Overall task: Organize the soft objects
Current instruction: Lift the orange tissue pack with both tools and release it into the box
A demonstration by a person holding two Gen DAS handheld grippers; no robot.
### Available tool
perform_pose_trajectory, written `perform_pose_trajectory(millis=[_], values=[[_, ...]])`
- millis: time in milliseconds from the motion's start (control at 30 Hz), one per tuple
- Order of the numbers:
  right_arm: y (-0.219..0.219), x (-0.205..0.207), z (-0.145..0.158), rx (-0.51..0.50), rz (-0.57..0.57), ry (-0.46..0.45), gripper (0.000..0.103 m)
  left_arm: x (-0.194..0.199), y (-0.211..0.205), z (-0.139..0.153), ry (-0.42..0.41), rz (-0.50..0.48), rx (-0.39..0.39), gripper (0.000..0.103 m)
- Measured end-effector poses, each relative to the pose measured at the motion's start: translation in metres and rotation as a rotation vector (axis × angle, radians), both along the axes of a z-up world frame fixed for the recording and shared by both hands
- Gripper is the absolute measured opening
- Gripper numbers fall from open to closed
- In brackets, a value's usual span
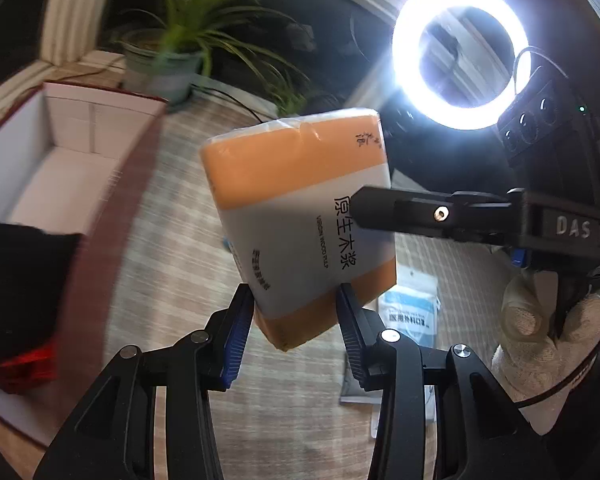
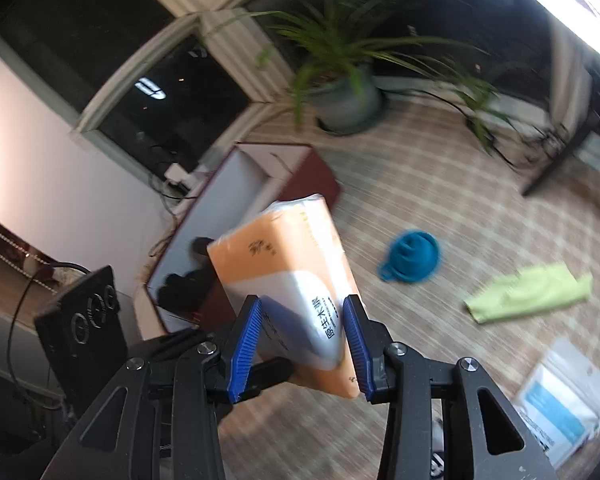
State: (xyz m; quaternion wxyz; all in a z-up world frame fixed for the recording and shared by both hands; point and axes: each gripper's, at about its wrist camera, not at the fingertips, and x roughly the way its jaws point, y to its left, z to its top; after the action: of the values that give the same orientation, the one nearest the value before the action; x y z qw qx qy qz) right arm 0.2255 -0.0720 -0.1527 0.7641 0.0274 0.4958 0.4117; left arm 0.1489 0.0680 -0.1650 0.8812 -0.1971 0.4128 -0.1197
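Over the checked floor, both your left tongs (image 1: 294, 316) and right tongs (image 2: 302, 336) clamp the tissue pack (image 1: 300, 208) in mid-air right of the open box (image 1: 60, 148); opposing pulls could tear its slippery wrapper.

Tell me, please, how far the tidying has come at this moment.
Partly done. The box already holds dark items. In hand: the tissue pack, lifted off the floor and clamped by both the left gripper and the right gripper. Left on the floor: a green cloth, a teal funnel and a white-and-blue packet.
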Motion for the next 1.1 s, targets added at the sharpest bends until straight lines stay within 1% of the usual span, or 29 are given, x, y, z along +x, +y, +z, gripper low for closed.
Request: perform_pose_trajectory(millis=[167,267,300,333,433,600,767,933,967,1067,1100], values=[[0.045,-0.004,0.018,0.006,0.062,-0.044,0.039,-0.009,0.03,0.012,-0.03,0.075,0.002,0.041],[0.071,-0.003,0.025,0.009,0.094,-0.054,0.039,-0.014,0.049,0.017,-0.044,0.121,0.006,0.041],[0.078,-0.003,0.025,0.01,0.103,-0.055,0.039,-0.017,0.057,0.019,-0.051,0.14,0.006,0.041],[0.086,-0.002,0.026,0.011,0.112,-0.056,0.039,-0.02,0.065,0.02,-0.034,0.158,-0.002,0.041],[0.111,-0.002,0.027,0.009,0.142,-0.058,0.039,-0.024,0.083,0.022,-0.045,0.204,-0.001,0.041],[0.149,-0.003,0.025,-0.001,0.187,-0.066,0.039,-0.022,0.113,0.024,-0.043,0.254,0.024,0.041],[0.173,0.005,0.015,-0.011,0.192,-0.05,0.039,-0.019,0.131,0.021,-0.033,0.277,0.049,0.041],[0.188,0.013,0.004,-0.03,0.189,-0.042,0.039,-0.015,0.142,0.013,-0.01,0.289,0.072,0.041],[0.19,0.015,0.002,-0.031,0.189,-0.042,0.038,-0.013,0.144,0.012,-0.02,0.286,0.076,0.041],[0.195,0.021,0.0,-0.03,0.181,-0.047,0.038,-0.006,0.148,0.009,-0.013,0.304,0.112,0.041],[0.196,0.024,0.0,-0.028,0.173,-0.046,0.038,-0.005,0.149,0.009,-0.009,0.313,0.123,0.039]])
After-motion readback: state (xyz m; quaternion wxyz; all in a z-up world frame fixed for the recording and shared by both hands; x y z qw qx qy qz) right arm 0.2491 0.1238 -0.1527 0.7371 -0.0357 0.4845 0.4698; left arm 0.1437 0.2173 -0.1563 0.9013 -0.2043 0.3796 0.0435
